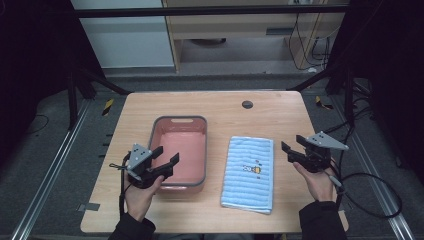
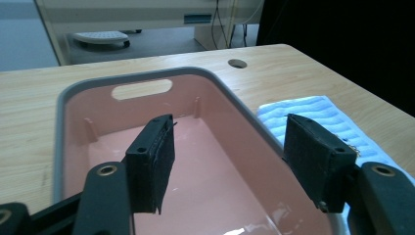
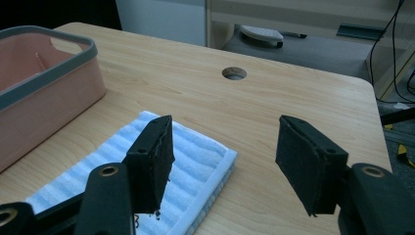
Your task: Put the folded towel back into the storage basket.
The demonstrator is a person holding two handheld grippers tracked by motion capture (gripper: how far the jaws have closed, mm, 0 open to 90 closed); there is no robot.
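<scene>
The left tool (image 1: 166, 154) sits in the lower left of the high view, held in a hand (image 1: 141, 194) that comes up from the bottom edge. Its jaws stand wide apart with nothing between them, and they hang over the near end of the pink basin (image 1: 162, 127). In the left gripper view the same tool (image 2: 235, 152) looks straight into that basin (image 2: 73, 98): a shallow pink tub with a grey rim and a slot handle cut in its far wall, its floor bare and glossy. One jaw is over the basin's floor, the other over its rim at the right of that frame.

The right tool (image 1: 291, 148) is at the right of the high view, held in the other hand (image 1: 318, 184). Its jaws are also spread open and grip nothing. In the right gripper view this tool (image 3: 222, 156) hovers over the worktop (image 3: 274, 103), with one jaw above the edge of the folded blue towel (image 3: 195, 161) and the other above bare wood.

The towel (image 1: 250, 172) lies flat in the lower middle of the high view, between the basin and the right tool, just beside the basin but apart from it. It is light blue, ribbed, with a small yellow motif on top. A round hole (image 1: 247, 104) is in the worktop (image 1: 150, 107) near its far edge.
</scene>
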